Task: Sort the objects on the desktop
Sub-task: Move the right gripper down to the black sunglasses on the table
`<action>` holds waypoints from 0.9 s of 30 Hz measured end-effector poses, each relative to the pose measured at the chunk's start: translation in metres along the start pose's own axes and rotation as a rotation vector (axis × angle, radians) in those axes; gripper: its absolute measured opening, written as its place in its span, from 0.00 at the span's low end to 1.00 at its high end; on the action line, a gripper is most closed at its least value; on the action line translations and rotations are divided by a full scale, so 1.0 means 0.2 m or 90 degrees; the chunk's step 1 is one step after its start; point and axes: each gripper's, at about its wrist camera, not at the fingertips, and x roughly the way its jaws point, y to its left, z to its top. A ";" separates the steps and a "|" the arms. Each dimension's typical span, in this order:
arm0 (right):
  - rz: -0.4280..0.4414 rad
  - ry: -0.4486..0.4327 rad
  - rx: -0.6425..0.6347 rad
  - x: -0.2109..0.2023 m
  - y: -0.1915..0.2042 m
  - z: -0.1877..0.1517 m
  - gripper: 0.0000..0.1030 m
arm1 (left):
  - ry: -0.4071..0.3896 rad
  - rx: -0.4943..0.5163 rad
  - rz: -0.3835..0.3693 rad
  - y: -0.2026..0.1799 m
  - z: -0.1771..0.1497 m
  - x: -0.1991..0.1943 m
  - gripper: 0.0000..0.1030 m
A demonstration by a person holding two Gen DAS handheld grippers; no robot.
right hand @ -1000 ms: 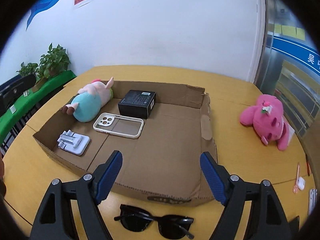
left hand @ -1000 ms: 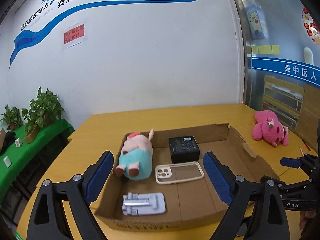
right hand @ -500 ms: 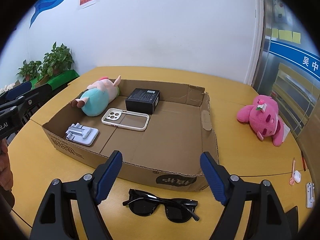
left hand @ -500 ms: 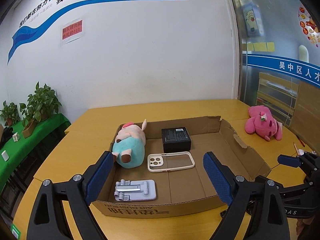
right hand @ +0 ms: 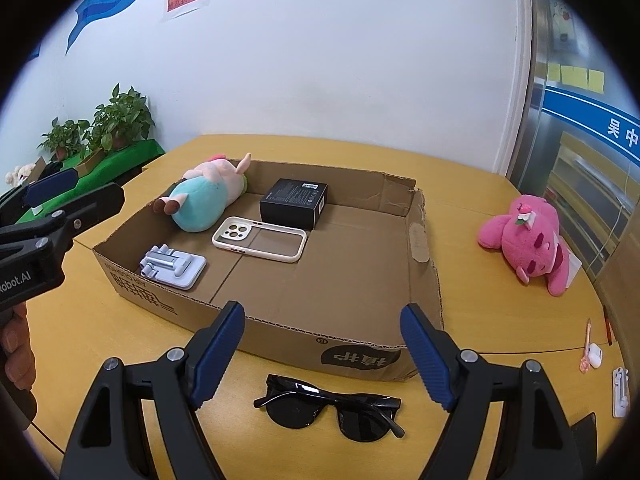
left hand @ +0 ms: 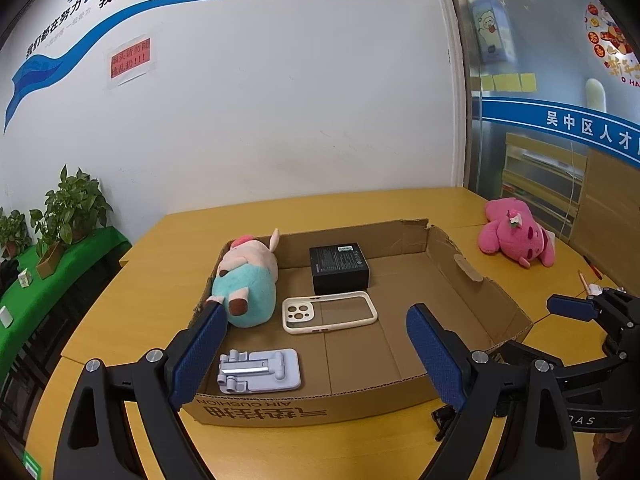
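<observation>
A shallow cardboard box lies on the yellow table. It holds a teal and pink plush pig, a black box, a cream phone case and a grey phone stand. Black sunglasses lie on the table before the box, between my right gripper's open fingers. My right gripper is open and empty. My left gripper is open and empty, above the box's near left edge.
A pink plush toy lies on the table right of the box. Small white items and a pen lie at the far right. Potted plants stand on a green-covered table at the left. A white wall is behind.
Both grippers have pulled back and up from the box. The box's front wall and the sunglasses have come fully into view. Both stay open.
</observation>
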 end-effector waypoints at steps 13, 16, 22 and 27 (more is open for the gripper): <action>0.128 0.148 -0.126 0.25 -0.22 -0.40 0.78 | 0.084 -0.041 -0.009 0.11 -0.24 0.06 0.91; 0.144 0.159 -0.173 0.32 -0.20 -0.44 0.78 | 0.108 -0.052 -0.009 0.14 -0.31 0.08 0.91; 0.172 0.161 -0.168 0.45 -0.22 -0.39 0.78 | 0.127 -0.052 -0.006 0.16 -0.37 0.07 0.91; 0.214 0.211 -0.144 0.48 -0.19 -0.47 0.78 | 0.139 -0.055 -0.008 0.18 -0.39 0.09 0.91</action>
